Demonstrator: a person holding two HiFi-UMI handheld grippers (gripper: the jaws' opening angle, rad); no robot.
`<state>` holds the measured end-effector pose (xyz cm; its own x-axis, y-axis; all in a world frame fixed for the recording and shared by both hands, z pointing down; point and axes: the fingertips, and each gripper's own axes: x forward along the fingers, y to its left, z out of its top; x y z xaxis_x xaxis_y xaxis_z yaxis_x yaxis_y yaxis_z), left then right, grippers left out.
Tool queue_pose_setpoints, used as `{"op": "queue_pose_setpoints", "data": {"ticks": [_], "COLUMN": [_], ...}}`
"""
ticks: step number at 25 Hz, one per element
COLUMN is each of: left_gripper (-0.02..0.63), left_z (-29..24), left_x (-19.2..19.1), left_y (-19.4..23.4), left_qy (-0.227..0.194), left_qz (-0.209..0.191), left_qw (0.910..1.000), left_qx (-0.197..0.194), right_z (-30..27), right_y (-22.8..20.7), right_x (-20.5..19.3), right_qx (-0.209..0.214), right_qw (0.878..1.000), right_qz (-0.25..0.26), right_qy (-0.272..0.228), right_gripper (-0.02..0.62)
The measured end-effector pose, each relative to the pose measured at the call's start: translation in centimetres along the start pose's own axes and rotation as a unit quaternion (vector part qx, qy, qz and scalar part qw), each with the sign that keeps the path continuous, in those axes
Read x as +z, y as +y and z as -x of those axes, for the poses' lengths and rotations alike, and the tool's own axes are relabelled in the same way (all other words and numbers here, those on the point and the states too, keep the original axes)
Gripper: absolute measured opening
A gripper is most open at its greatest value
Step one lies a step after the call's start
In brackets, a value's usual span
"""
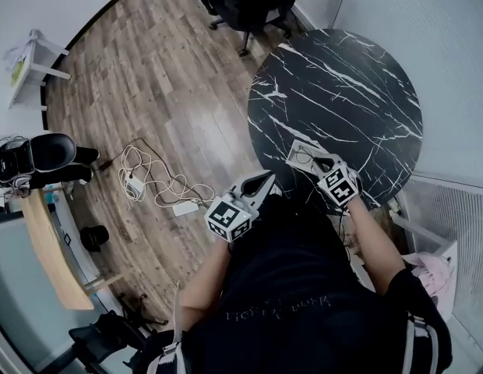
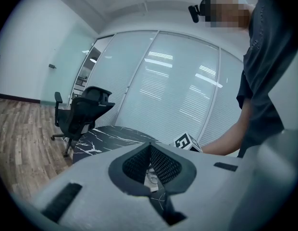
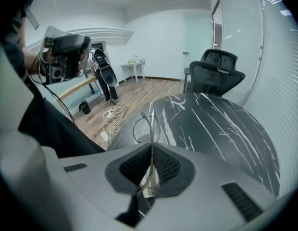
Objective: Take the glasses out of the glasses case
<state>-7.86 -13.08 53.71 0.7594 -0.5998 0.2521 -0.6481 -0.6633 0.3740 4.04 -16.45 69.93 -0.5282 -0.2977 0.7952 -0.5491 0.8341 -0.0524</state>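
Thin wire-framed glasses (image 3: 142, 127) stick out from between the jaws of my right gripper (image 3: 151, 150), which is shut on them over the near edge of the black marble table (image 3: 221, 129). In the head view the glasses (image 1: 301, 155) hang just above the table's (image 1: 343, 92) near rim in front of the right gripper (image 1: 313, 163). My left gripper (image 1: 264, 181) hovers left of it, off the table edge; its jaws (image 2: 150, 150) meet at the tips with nothing between them. Through the gap below the tips, the glasses (image 2: 152, 177) show. No glasses case is in view.
A black office chair (image 1: 253, 2) stands beyond the table. White cables and a power strip (image 1: 160, 185) lie on the wooden floor to the left. A wooden bench (image 1: 51, 248) and a dark machine (image 1: 35, 158) sit far left. A white radiator grille (image 1: 452, 209) is to the right.
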Motion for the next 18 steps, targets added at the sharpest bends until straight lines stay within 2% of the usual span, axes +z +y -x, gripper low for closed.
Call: {"op": "queue_pose_setpoints", "data": {"ticks": [3,11,18], "left_gripper": [0.020,0.020,0.020], "left_z": [-0.2,-0.6,-0.3], "left_x": [0.8,2.1,3.2], "left_y": [-0.6,-1.8,-2.6], "left_qy": [-0.010,-0.025,-0.036], "left_qz": [-0.003,-0.018,-0.019], "left_qw": [0.9999,0.9994,0.9987], "left_qx": [-0.006,-0.017,-0.031], "right_z": [1.1,4.7,9.6], "right_y": [0.7,1.1,0.9], "right_x": [0.7,1.7,3.6], "right_qx": [0.008,-0.011,-0.015], "right_qw": [0.999,0.996,0.979], "right_qz": [-0.015,-0.045,-0.126], "right_qy": [-0.029,-0.077,-0.159], "right_gripper": [0.032,0.032,0.032]}}
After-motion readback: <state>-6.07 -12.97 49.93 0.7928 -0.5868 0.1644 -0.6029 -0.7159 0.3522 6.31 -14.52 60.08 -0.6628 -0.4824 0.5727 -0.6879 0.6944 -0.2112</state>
